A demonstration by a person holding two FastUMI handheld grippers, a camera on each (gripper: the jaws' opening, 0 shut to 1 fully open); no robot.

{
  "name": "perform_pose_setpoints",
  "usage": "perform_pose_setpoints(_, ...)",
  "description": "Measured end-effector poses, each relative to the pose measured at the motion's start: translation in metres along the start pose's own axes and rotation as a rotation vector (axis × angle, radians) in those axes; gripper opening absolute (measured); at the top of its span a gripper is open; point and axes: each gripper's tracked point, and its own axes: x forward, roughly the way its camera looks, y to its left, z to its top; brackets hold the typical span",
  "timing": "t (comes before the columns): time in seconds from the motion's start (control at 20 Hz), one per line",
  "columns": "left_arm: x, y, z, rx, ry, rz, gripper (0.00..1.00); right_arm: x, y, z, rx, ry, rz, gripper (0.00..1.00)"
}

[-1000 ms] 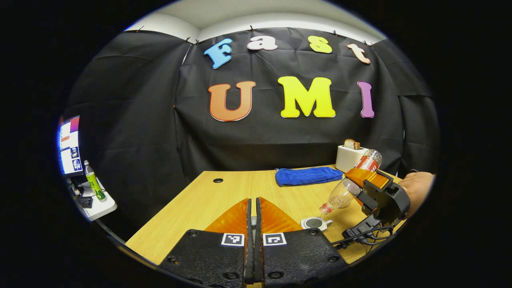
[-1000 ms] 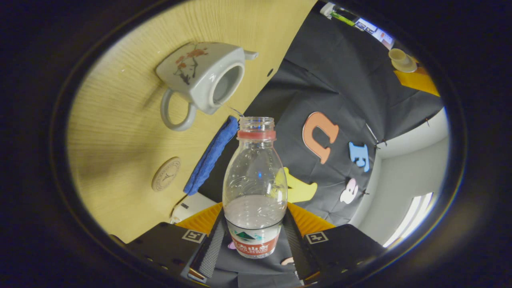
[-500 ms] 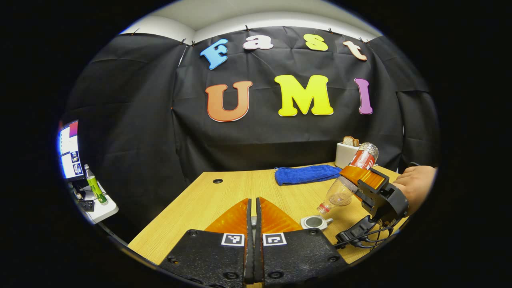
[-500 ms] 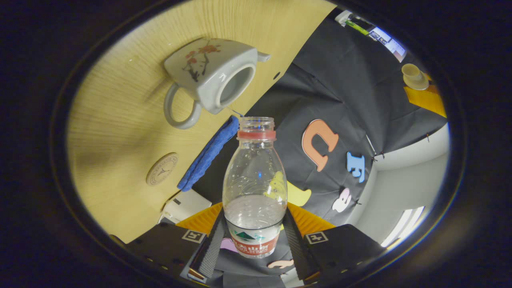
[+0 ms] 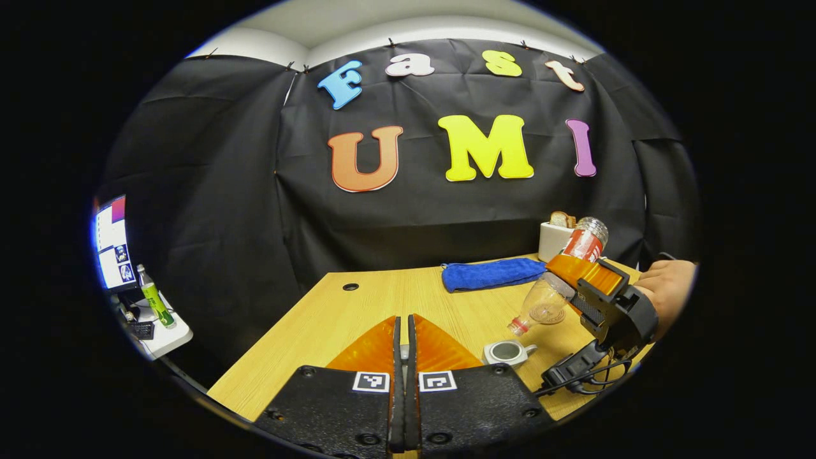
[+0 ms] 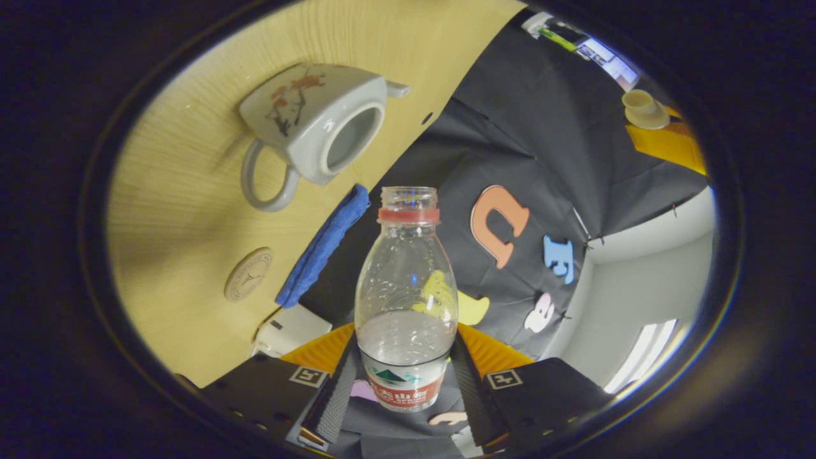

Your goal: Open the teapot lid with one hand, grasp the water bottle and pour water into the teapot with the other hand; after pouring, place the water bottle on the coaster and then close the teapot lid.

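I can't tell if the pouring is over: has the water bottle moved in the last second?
Yes, slightly. In the left gripper view the water bottle has lifted: its mouth now sits higher above the teapot on the table.

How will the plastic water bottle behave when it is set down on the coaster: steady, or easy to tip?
The water bottle looks tall, narrow and mostly empty, so probably light and easy to tip. Its thin clear wall may flex under the right tool. The coaster is small and flat, so place it centred.
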Motion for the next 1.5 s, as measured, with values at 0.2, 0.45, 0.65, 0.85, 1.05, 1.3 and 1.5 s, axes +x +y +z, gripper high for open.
perform_pose_setpoints(0.2,-0.002,-0.003,0.002,-0.065,-0.008,-0.032,0.03,-0.009,0.03,-0.002,0.282,0.03,0.127,0.77)
perform_pose_setpoints(0.45,-0.006,0.0,0.01,-0.093,-0.037,-0.029,0.03,-0.02,0.044,-0.014,0.746,0.11,0.179,0.77)
perform_pose_setpoints(0.65,-0.006,-0.001,0.013,-0.1,-0.05,-0.024,0.03,-0.026,0.038,-0.035,1.021,0.153,0.162,0.77)
perform_pose_setpoints(0.85,-0.005,-0.004,0.013,-0.102,-0.051,-0.019,0.03,-0.027,0.022,-0.063,1.369,0.184,0.14,0.76)
perform_pose_setpoints(1.05,-0.001,-0.009,0.009,-0.088,-0.04,-0.021,0.03,-0.011,0.019,-0.091,1.578,0.188,0.146,0.73)
perform_pose_setpoints(1.3,0.0,-0.015,0.008,-0.074,-0.033,-0.028,0.03,0.014,0.019,-0.107,1.897,0.141,0.214,0.76)
perform_pose_setpoints(1.5,0.003,-0.019,0.004,-0.059,-0.022,-0.03,0.03,0.04,0.033,-0.103,2.09,0.125,0.314,0.73)
